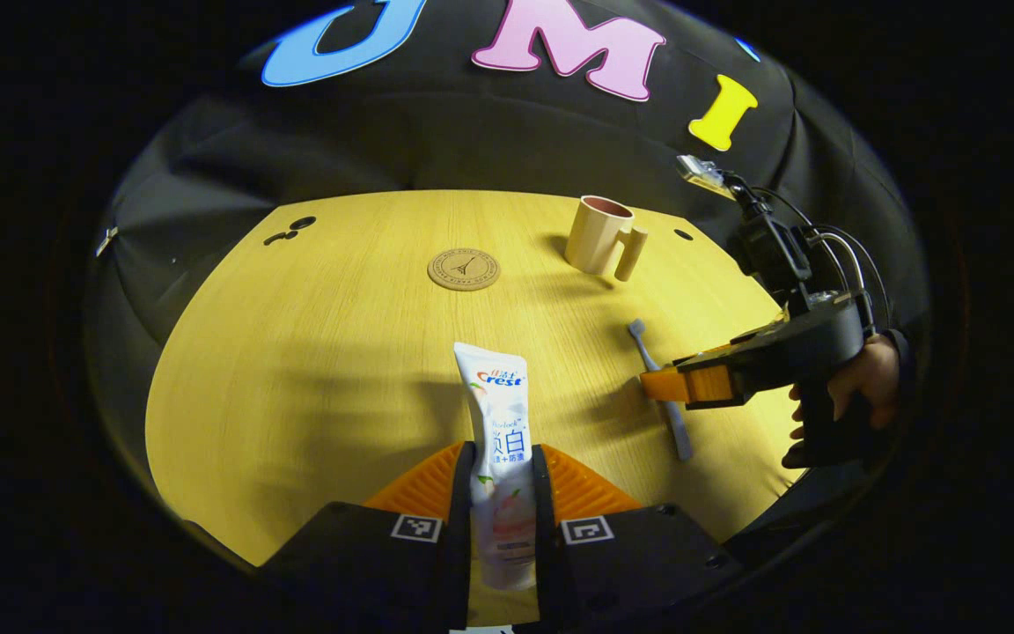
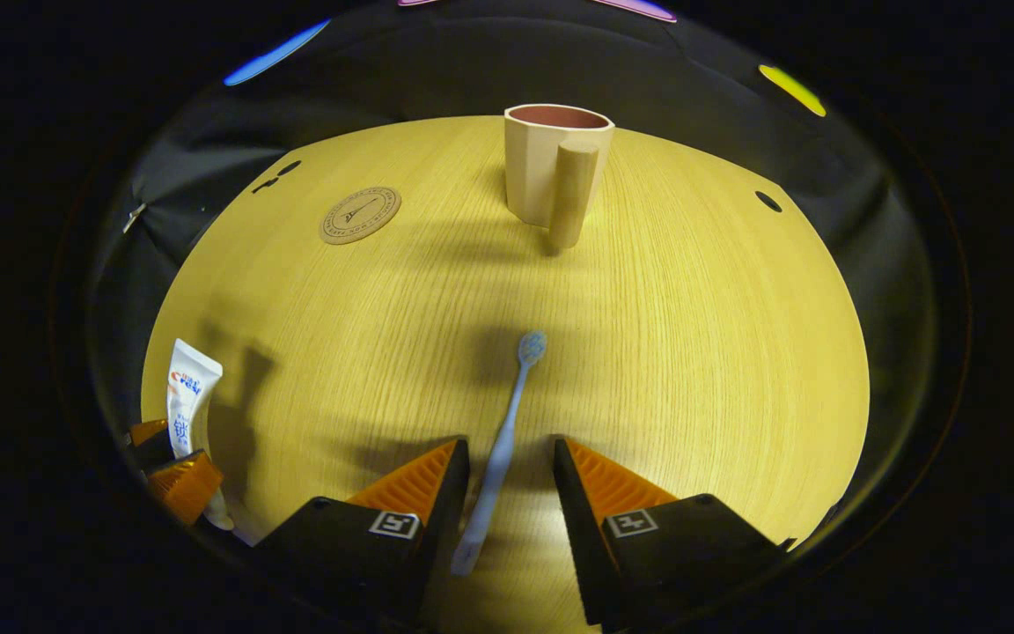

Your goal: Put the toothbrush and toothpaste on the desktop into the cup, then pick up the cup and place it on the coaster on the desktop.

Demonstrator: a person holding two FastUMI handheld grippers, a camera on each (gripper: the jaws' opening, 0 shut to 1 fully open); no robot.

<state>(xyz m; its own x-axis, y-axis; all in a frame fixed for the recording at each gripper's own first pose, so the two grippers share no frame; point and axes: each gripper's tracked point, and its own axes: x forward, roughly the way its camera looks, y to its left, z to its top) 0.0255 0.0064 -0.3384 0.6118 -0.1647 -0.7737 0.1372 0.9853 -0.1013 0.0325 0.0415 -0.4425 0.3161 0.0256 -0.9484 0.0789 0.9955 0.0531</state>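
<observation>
Nothing is in the cup [image 2: 557,167] yet, so the task is at its opening step, as far as the views show. The left hand-held gripper [image 1: 503,493] has its fingers pressed on both sides of the toothpaste [image 1: 498,440], holding the tube near its lower end with the crimped end pointing out over the table [image 1: 313,352]; in the right gripper view the tube stands upright, so it looks lifted or at least tipped up off the wood. The right hand-held gripper [image 2: 507,493] is open at a middling width, its fingers straddling the handle of the toothbrush [image 2: 507,423], which lies flat on the table with its head toward the cup (I cannot tell whether the fingers touch the table). The cup stands upright at the far side, handle toward the right gripper, and the coaster [image 1: 464,269] lies bare to its left, well apart from it. Left to do: both items into the cup, then the cup onto the coaster
</observation>
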